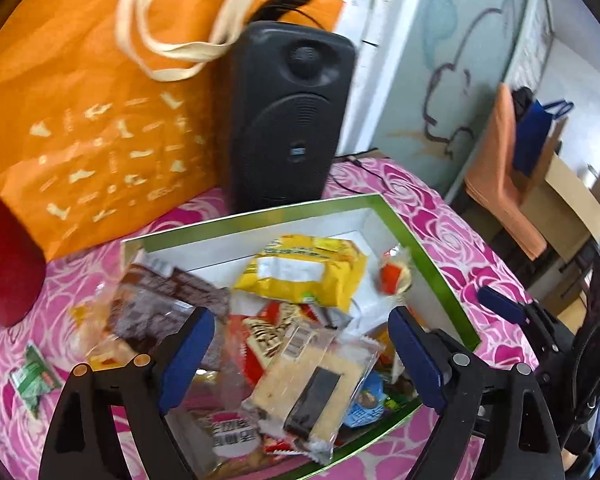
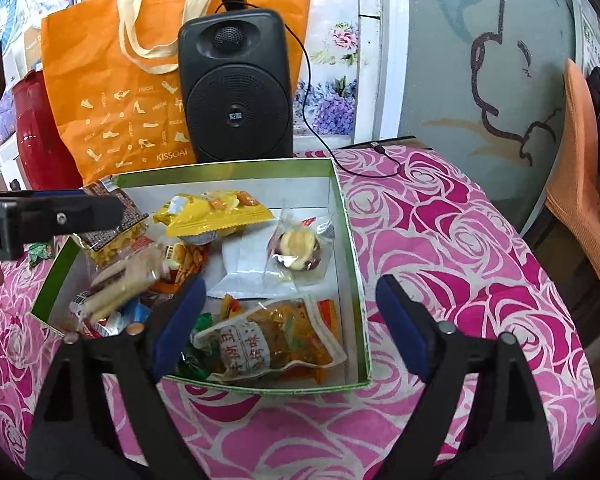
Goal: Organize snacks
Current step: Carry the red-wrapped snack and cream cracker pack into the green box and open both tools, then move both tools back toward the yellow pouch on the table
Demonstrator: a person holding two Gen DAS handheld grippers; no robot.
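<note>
Right of the green-rimmed cardboard box [image 2: 350, 240] the pink rose-print tabletop [image 2: 460, 264] is wide open; behind it the black plastic speaker [image 2: 236, 88] and orange fabric tote bag [image 2: 112, 92] block things.

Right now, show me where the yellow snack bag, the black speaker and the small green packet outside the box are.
yellow snack bag [image 2: 216, 212]: right wrist view, middle of its front.
black speaker [image 2: 236, 80]: right wrist view, on the front grille.
small green packet [image 1: 32, 376]: left wrist view, middle of the wrapper.

Left tool [image 1: 300, 354], right tool [image 2: 290, 326]: black frames, blue finger pads, silver and copper rivets.
</note>
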